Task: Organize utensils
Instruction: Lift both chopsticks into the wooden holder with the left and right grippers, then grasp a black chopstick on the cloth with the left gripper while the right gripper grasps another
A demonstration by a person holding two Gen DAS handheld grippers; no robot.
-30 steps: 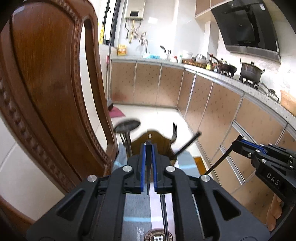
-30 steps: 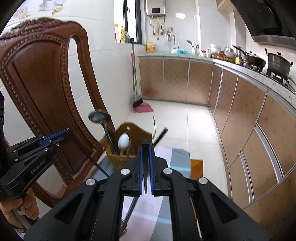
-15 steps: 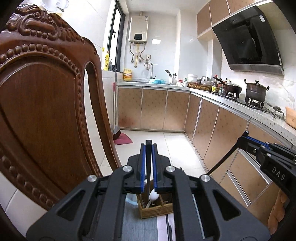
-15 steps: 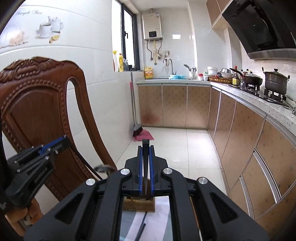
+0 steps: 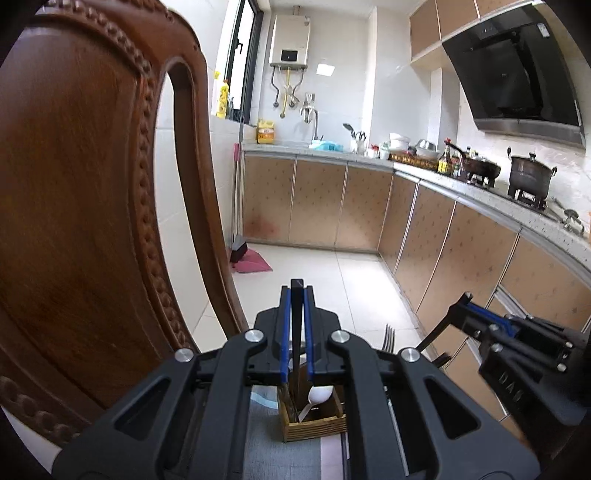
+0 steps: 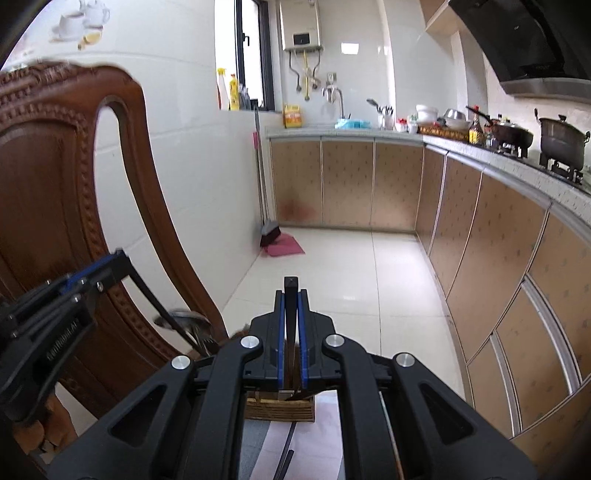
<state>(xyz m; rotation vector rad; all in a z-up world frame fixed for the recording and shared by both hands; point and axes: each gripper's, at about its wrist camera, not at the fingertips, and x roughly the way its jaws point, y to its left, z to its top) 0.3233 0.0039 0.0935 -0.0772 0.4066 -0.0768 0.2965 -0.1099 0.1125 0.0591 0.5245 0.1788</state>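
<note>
Utensil caddy (image 5: 314, 424) just below left hand-held gripper (image 5: 296, 295); both hand-held grippers closed, empty.

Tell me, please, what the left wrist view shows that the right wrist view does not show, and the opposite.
Only the left wrist view shows the white spoon inside the utensil holder and the fork standing behind it. Only the right wrist view shows the teacup picture on the wall tiles and the dark ladle by the chair. Both show the wooden chair back, the broom, the pot, and each gripper, left gripper and right gripper, shut on a black chopstick.
</note>
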